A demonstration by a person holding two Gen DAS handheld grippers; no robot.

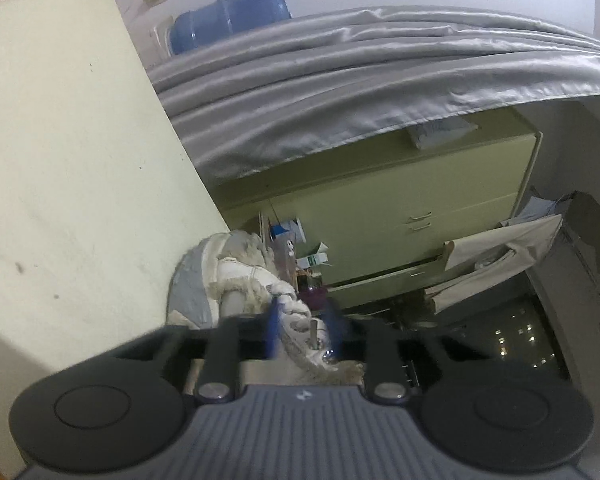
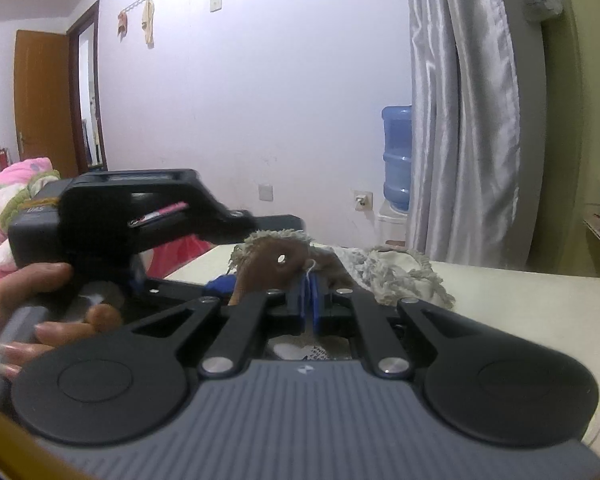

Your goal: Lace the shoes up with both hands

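Shoe (image 2: 284, 258) lies on the table (image 2: 520, 300), my right gripper (image 2: 309, 304) clamped on its thin lace (image 2: 309, 276) to keep it taut, while my left gripper (image 1: 304, 328), blurred, looks partly apart around the shoe.

Nothing reads clearly. A white label (image 2: 318, 354) under the right gripper (image 2: 308, 304) carries dark print too small to make out. Pale letters on the black camera block (image 2: 32, 211) left of that gripper are blurred. A small emblem (image 2: 304, 369) marks the gripper's grey body.
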